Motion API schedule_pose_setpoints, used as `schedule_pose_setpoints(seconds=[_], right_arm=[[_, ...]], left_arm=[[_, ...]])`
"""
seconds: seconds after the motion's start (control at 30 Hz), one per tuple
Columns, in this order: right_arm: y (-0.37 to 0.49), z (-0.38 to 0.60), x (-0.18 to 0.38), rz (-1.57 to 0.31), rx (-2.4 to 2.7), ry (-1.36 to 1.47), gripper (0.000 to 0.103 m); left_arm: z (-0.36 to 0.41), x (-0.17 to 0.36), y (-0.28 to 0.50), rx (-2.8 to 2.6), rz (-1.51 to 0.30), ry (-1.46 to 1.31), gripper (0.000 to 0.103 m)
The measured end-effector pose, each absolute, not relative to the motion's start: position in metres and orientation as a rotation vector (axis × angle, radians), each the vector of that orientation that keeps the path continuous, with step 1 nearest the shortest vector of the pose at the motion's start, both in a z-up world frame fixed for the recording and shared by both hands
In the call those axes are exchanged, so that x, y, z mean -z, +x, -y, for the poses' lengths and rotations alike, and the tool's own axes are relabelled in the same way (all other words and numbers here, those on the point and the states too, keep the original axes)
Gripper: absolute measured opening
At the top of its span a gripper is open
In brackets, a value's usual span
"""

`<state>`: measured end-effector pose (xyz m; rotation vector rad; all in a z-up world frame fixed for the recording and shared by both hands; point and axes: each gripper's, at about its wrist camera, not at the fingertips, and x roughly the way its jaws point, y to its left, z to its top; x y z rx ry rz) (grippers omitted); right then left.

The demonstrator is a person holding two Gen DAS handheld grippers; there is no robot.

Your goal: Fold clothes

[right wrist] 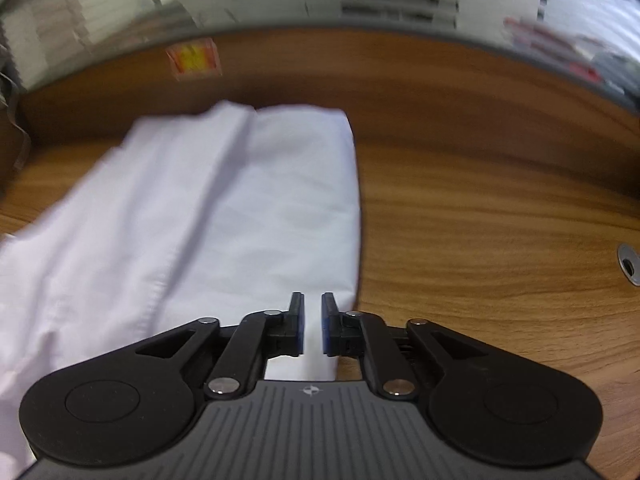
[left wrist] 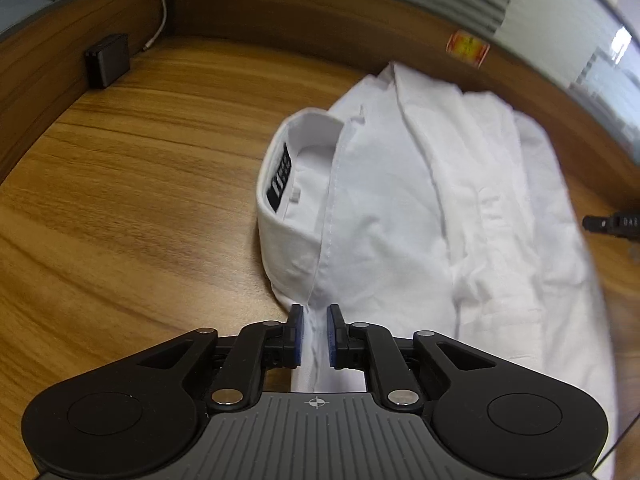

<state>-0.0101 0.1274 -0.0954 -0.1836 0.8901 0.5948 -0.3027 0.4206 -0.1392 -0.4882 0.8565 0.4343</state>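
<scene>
Wood-grain desk (left wrist: 120, 200) bears a white shirt (left wrist: 400, 200), pinched by left claw (left wrist: 315, 312) and right claw (right wrist: 313, 300).

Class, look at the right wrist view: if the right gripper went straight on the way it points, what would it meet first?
The right gripper would probably meet the white shirt first, which already lies between its jaws. Beyond that is the wooden back panel, though depth is unclear.

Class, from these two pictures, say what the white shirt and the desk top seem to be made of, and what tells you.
White shirt: thin woven cloth, likely cotton or a blend, matte; it creases softly and shows stitched seams.
Desk top: wood or wood-look laminate, smooth with slight sheen; long brown grain lines. Which one cannot be told.
</scene>
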Motion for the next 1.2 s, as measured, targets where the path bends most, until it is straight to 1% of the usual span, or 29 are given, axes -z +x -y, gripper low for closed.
schedule_pose_setpoints(seconds=[0.07, 0.13, 0.27, 0.4, 0.6, 0.63, 0.67, 0.73, 0.87, 0.93, 0.97, 1.07, 1.13, 1.2], right_arm=[[-0.024, -0.120, 0.081, -0.858, -0.630, -0.161, 0.017], [-0.039, -0.112, 0.067, -0.825, -0.665, -0.138, 0.025], [-0.083, -0.094, 0.048, -0.789, -0.738, -0.105, 0.027], [-0.133, -0.079, 0.043, -0.784, -0.792, -0.096, 0.032], [-0.214, -0.055, 0.047, -0.807, -0.865, -0.057, 0.034], [-0.227, -0.050, 0.049, -0.807, -0.885, -0.049, 0.036], [-0.238, -0.047, 0.052, -0.808, -0.908, -0.044, 0.038], [-0.265, -0.040, 0.057, -0.816, -0.951, -0.036, 0.045], [-0.313, -0.033, 0.080, -0.853, -1.043, -0.034, 0.047], [-0.333, -0.030, 0.098, -0.876, -1.067, -0.050, 0.051], [-0.342, -0.030, 0.107, -0.886, -1.073, -0.060, 0.052], [-0.359, -0.030, 0.139, -0.911, -1.058, -0.100, 0.053], [-0.364, -0.031, 0.161, -0.916, -1.029, -0.136, 0.057], [-0.364, -0.034, 0.185, -0.911, -1.005, -0.167, 0.057]], left_arm=[[-0.421, 0.132, -0.316, -0.410, -0.822, -0.498, 0.022], [-0.420, 0.124, -0.330, -0.387, -0.801, -0.497, 0.023], [-0.411, 0.111, -0.357, -0.315, -0.774, -0.460, 0.024], [-0.393, 0.099, -0.390, -0.246, -0.758, -0.409, 0.033], [-0.365, 0.096, -0.438, -0.149, -0.776, -0.359, 0.033], [-0.361, 0.098, -0.445, -0.136, -0.787, -0.352, 0.033], [-0.357, 0.099, -0.452, -0.124, -0.798, -0.344, 0.033], [-0.350, 0.102, -0.464, -0.104, -0.815, -0.327, 0.033], [-0.339, 0.102, -0.485, -0.064, -0.837, -0.294, 0.033], [-0.334, 0.101, -0.494, -0.045, -0.843, -0.273, 0.033], [-0.331, 0.100, -0.497, -0.035, -0.844, -0.259, 0.033], [-0.323, 0.097, -0.505, -0.009, -0.846, -0.206, 0.033], [-0.319, 0.094, -0.510, 0.007, -0.848, -0.178, 0.033], [-0.315, 0.091, -0.513, 0.021, -0.850, -0.153, 0.033]])
